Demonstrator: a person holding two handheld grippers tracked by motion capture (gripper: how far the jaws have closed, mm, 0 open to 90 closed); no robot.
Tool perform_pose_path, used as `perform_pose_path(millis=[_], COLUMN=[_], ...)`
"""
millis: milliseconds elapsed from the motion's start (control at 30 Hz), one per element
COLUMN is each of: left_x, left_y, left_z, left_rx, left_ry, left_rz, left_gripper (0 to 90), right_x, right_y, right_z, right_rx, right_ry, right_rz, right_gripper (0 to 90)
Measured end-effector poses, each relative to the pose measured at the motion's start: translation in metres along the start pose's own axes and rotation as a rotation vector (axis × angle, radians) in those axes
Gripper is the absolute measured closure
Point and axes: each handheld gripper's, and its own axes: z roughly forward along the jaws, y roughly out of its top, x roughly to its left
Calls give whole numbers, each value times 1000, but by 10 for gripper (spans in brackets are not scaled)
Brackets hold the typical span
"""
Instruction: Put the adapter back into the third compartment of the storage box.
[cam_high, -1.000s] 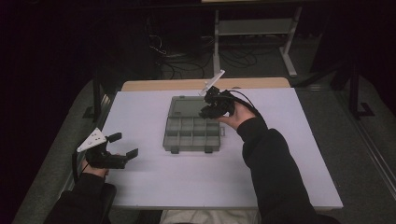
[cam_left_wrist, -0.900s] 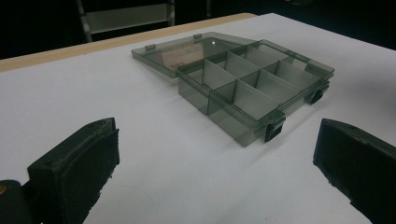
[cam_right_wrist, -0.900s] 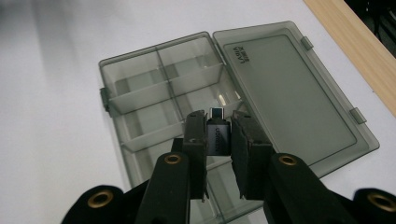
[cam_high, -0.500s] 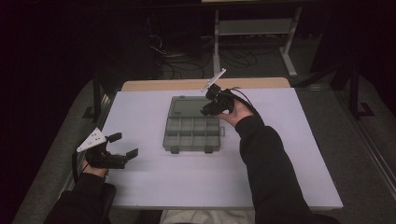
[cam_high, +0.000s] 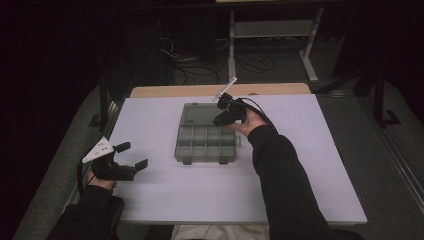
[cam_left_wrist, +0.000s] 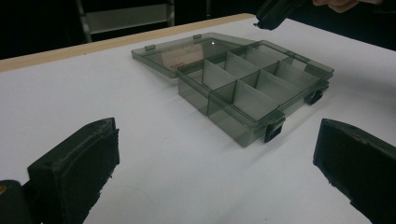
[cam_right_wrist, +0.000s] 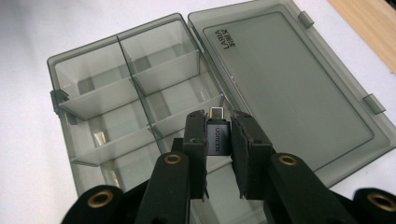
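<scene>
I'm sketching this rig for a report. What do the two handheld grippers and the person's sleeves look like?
Both grippers are black with two flat padded jaws. The left gripper carries a grey three-cornered plate; the right gripper has one too, brass-coloured screws near its jaws, and a black cable. The sleeves are dark and long.

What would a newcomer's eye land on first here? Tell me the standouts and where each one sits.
First, the smoky clear organizer box in the middle of the white table, its lid laid open toward the far edge and its compartments empty. Next, the right gripper hanging over the box, shut on a small dark USB adapter whose metal plug points down at the compartments. The left gripper waits open at the table's left edge.
</scene>
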Motion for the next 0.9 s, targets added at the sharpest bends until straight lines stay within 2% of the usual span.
perform_pose_path(millis=[900], left_x=[0], left_y=[0], left_z=[0], left_rx=[-2], left_ry=[-5], left_rz=[1], left_gripper=[0], right_x=[4], right_y=[-3], right_z=[45], right_rx=[96], right_ry=[40], right_rz=[0], right_gripper=[750])
